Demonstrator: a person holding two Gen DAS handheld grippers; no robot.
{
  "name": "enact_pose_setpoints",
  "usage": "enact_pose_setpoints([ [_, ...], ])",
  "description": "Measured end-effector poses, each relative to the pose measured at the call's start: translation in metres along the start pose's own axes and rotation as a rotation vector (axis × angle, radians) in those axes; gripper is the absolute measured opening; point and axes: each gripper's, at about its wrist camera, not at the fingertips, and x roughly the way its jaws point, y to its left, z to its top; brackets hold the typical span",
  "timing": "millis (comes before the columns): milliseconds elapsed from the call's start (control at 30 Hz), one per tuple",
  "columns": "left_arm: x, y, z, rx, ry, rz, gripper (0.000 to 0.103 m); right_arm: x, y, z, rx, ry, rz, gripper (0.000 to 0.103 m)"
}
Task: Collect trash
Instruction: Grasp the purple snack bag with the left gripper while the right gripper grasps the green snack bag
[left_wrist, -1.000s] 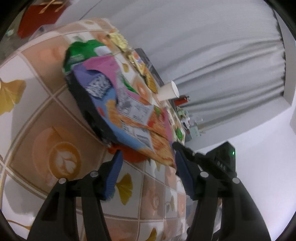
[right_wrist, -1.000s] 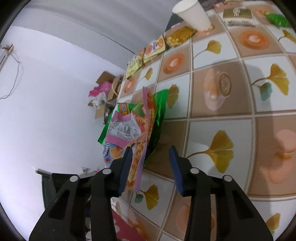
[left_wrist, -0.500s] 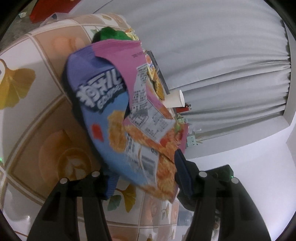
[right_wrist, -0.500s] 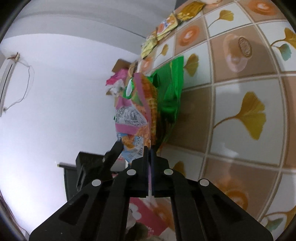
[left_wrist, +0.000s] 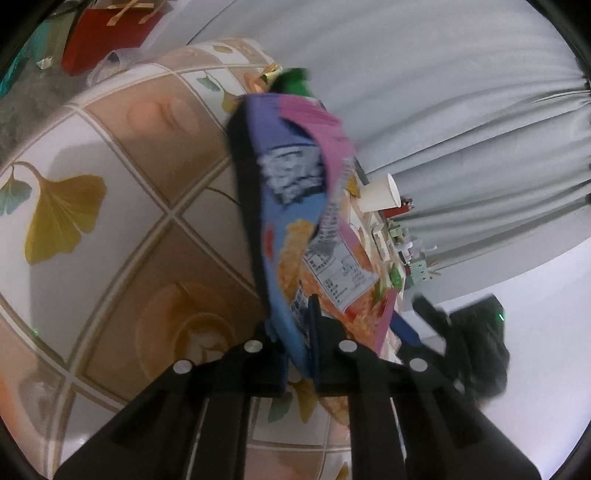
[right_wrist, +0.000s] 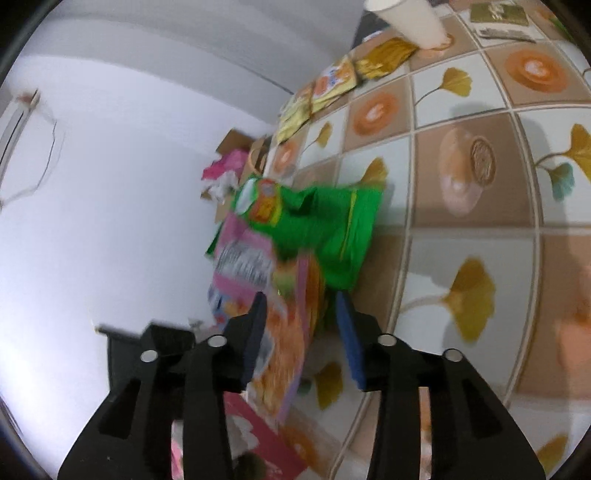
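Since half a second back: left hand-held gripper (left_wrist: 297, 343) closing, clenched on the snack wrappers (left_wrist: 295, 236); right hand-held gripper (right_wrist: 301, 332) opening, pads clear. Bundle handed over, lifted off the desk (left_wrist: 110, 155). More trash waits by the cup (right_wrist: 410, 16).

Glossy blue-and-purple snack bag (left_wrist: 284, 236) with white lettering, pink-and-orange snack packet (left_wrist: 343, 280) bearing a white printed label, bright green foil wrapper (right_wrist: 325, 229). Wipe-clean tablecloth (right_wrist: 476, 206) chequered brown and white, golden ginkgo leaves, orange latte cups. Plain white paper cup (left_wrist: 380, 194), pale grey pleated curtain (left_wrist: 443, 92).
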Motion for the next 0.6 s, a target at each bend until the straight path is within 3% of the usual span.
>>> enact_pose_setpoints([
  [300, -0.011, 0.002, 0.011, 0.002, 0.005, 0.017, 0.008, 0.029, -0.029, 0.021, 0.1, -0.003, -0.016, 0.043],
  [600, -0.015, -0.001, 0.012, 0.009, 0.009, 0.028, 0.008, 0.049, -0.027, 0.019, 0.093, 0.009, 0.096, 0.041],
])
